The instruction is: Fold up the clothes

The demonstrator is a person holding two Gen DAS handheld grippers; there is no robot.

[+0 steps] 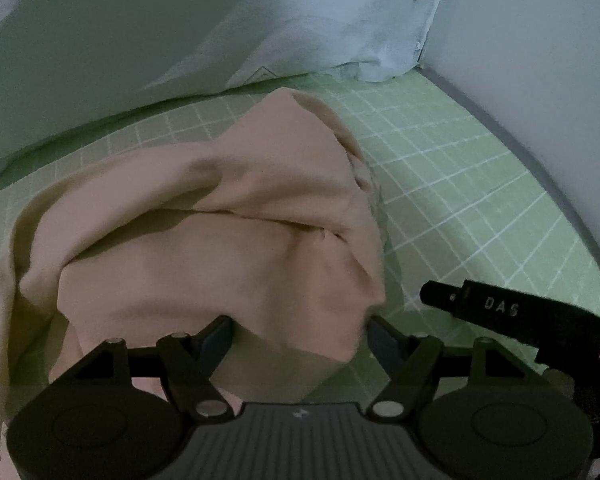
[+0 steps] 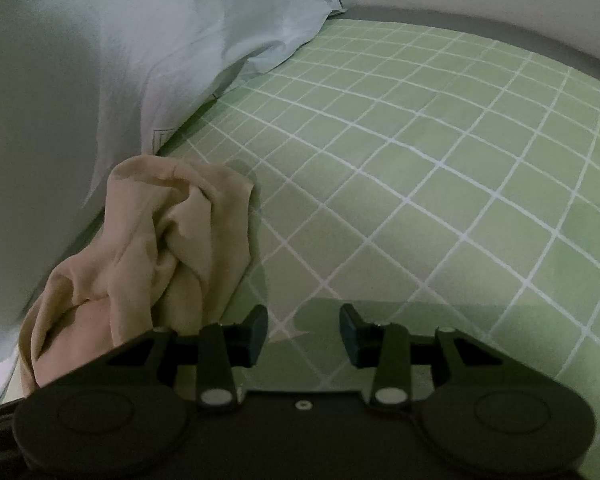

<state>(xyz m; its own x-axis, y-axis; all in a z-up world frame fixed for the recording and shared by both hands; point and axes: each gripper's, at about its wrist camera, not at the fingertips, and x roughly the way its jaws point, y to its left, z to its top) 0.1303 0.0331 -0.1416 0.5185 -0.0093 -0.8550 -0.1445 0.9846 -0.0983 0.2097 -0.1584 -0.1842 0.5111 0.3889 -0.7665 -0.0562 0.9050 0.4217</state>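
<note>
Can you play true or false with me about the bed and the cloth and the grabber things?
1. The cloth is neatly folded. False: it lies crumpled in a heap.
2. The sheet is green with white lines. True.
3. The right hand-held gripper holds the cloth. False: it is open over bare sheet, with the cloth to its left.
4. A pale blue pillow lies behind the cloth. True.
5. The left hand-held gripper is open, with cloth between its fingers. True.
</note>
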